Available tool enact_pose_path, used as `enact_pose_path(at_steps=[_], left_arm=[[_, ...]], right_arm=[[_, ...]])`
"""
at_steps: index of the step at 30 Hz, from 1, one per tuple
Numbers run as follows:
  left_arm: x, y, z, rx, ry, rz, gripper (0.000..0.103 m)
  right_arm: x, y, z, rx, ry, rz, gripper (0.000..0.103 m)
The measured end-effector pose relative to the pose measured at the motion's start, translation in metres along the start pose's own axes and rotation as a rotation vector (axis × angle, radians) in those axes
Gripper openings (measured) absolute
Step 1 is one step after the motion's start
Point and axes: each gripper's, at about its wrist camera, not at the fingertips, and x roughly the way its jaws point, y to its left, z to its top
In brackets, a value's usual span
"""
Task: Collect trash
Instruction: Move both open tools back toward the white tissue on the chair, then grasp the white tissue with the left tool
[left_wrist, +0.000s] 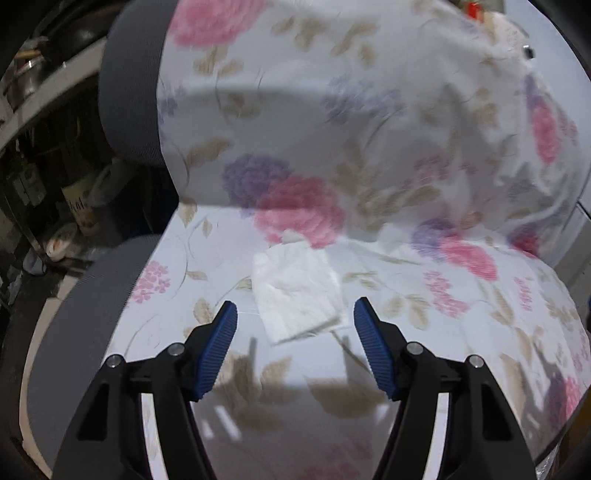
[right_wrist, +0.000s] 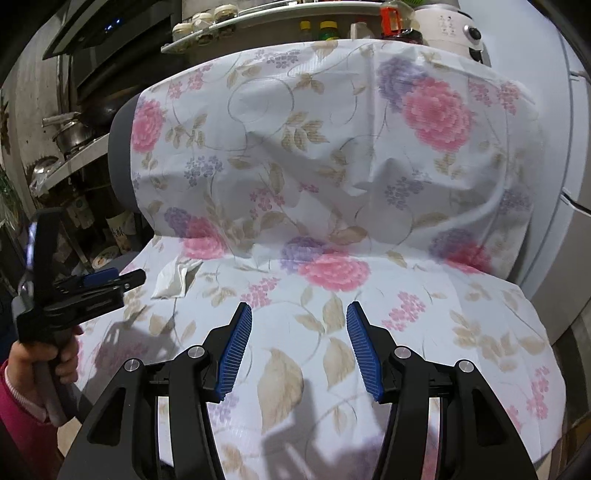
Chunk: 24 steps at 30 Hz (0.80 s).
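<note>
A crumpled white tissue (left_wrist: 295, 291) lies on the seat of a chair draped in a floral cloth (left_wrist: 369, 147). My left gripper (left_wrist: 295, 306) hovers just in front of the tissue, open, with its blue pads (left_wrist: 218, 350) either side of the tissue's near edge and not touching it. In the right wrist view the tissue (right_wrist: 173, 278) sits at the seat's left side, and the left gripper (right_wrist: 129, 280), held by a hand in a pink sleeve (right_wrist: 22, 391), points at it. My right gripper (right_wrist: 299, 306) is open and empty above the middle of the seat cloth (right_wrist: 332, 166).
The chair's grey edge (left_wrist: 129, 92) shows left of the cloth. Dark shelves with pots and pans (right_wrist: 70, 136) stand to the left. Jars and bottles (right_wrist: 207, 18) and a white appliance (right_wrist: 454, 26) are behind the backrest. A white cabinet (right_wrist: 569, 184) stands on the right.
</note>
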Motion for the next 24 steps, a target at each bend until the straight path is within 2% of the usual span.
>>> enact_pose_path(at_steps=[6, 9, 10, 11, 13, 14, 17, 21, 24], left_arm=[[0.048, 0.004, 0.004, -0.016, 0.118, 0.0, 0.064], [0.058, -0.003, 0.0, 0.002, 0.145, 0.013, 0.062], [0.057, -0.006, 0.0, 0.015, 0.14, 0.014, 0.047], [0.055, -0.009, 0.0, 0.027, 0.132, 0.001, 0.037], [0.054, -0.012, 0.0, 0.044, 0.129, 0.001, 0.007], [0.052, -0.014, 0.0, 0.05, 0.122, 0.001, 0.007], [0.027, -0.012, 0.003, 0.033, 0.038, -0.015, 0.005], [-0.018, -0.01, 0.004, -0.012, -0.046, -0.09, 0.005], [-0.06, -0.027, -0.004, 0.009, -0.101, -0.148, 0.005]], right_arm=[[0.021, -0.005, 0.004, 0.006, 0.018, 0.0, 0.055], [0.029, -0.01, 0.003, 0.019, 0.032, -0.001, 0.055], [0.03, -0.011, 0.003, 0.02, 0.035, -0.004, 0.055], [0.032, -0.012, 0.002, 0.021, 0.039, -0.007, 0.055], [0.035, -0.015, 0.001, 0.024, 0.047, -0.013, 0.055], [0.036, -0.017, 0.0, 0.028, 0.05, -0.017, 0.055], [0.036, -0.02, -0.001, 0.04, 0.057, -0.021, 0.055], [0.023, -0.022, -0.004, 0.037, 0.041, -0.029, 0.055], [0.005, -0.025, -0.006, 0.049, 0.014, -0.026, 0.055]])
